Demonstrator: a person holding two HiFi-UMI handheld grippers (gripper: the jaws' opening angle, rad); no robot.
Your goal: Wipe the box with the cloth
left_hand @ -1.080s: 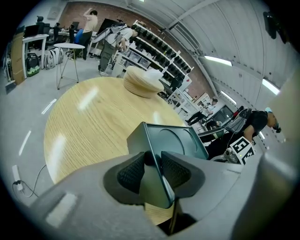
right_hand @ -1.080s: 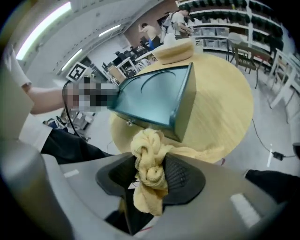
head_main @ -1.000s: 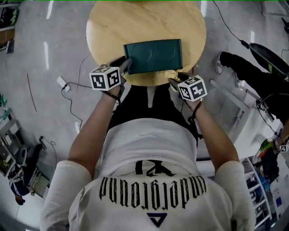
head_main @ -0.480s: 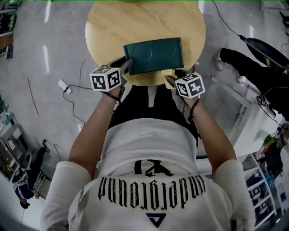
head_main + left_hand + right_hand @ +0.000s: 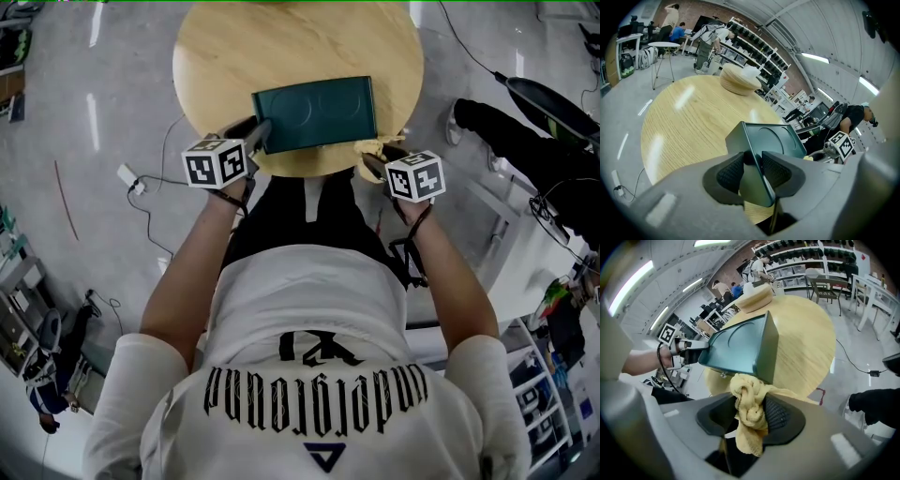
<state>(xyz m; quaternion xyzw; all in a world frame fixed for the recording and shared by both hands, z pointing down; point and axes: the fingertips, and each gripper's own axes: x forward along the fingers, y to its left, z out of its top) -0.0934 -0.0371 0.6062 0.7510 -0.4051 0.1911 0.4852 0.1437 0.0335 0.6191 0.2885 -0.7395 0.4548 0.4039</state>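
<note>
The head view looks steeply down from above the person's shoulders onto the round desk (image 5: 300,47). The left hand-held gripper (image 5: 261,133) and right hand-held gripper (image 5: 375,155) lie at the desk's near edge. The left gripper view sits close behind its own jaws and faces across the desk from one near corner of the box (image 5: 776,140). The right gripper view sits equally close, with the cloth (image 5: 750,413) filling its foreground, and faces the box's other end. All three views share the box and the desk top. Each gripper view also shows the opposite hand-held gripper.
</note>
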